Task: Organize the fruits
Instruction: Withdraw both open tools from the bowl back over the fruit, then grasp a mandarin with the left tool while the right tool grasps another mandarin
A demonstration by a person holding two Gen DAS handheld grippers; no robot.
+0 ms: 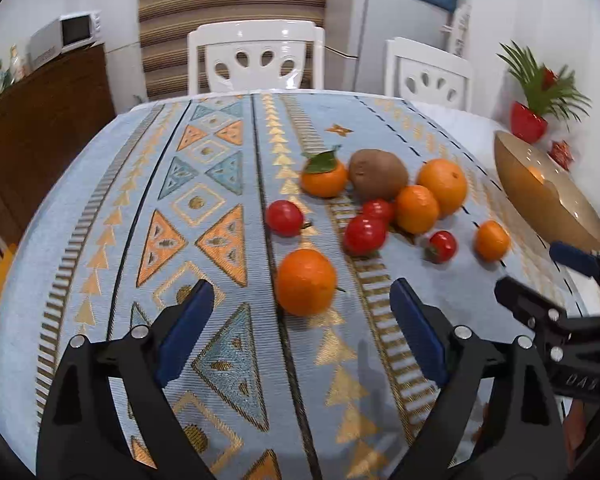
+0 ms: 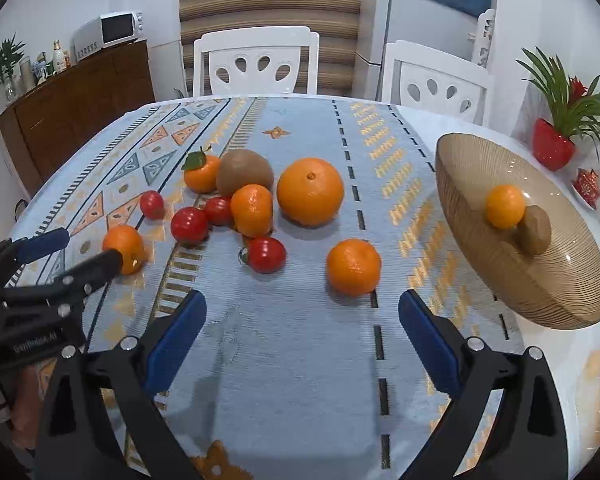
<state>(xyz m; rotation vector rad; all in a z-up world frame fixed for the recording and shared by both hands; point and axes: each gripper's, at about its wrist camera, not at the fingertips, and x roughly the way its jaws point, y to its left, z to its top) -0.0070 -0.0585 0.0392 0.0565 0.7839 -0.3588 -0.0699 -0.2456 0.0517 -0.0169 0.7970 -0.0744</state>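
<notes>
Loose fruit lies on the patterned tablecloth: several oranges, several red tomatoes and a kiwi (image 2: pixel 244 178). A big orange (image 2: pixel 310 191) sits mid-table. My left gripper (image 1: pixel 302 304) is open, its fingers on either side of a near orange (image 1: pixel 306 282). My right gripper (image 2: pixel 302 312) is open and empty, just short of another orange (image 2: pixel 353 267). The tan ribbed bowl (image 2: pixel 480 272) at the right holds one orange (image 2: pixel 505 206) and one kiwi (image 2: pixel 534 229). Each gripper shows at the edge of the other's view: the right gripper in the left wrist view (image 1: pixel 540 268), the left gripper in the right wrist view (image 2: pixel 88 248).
Two white chairs (image 2: pixel 256 62) stand behind the table. A red pot with a green plant (image 2: pixel 552 148) sits at the far right beside the bowl. A wooden sideboard (image 2: pixel 76 108) with a microwave is at the left.
</notes>
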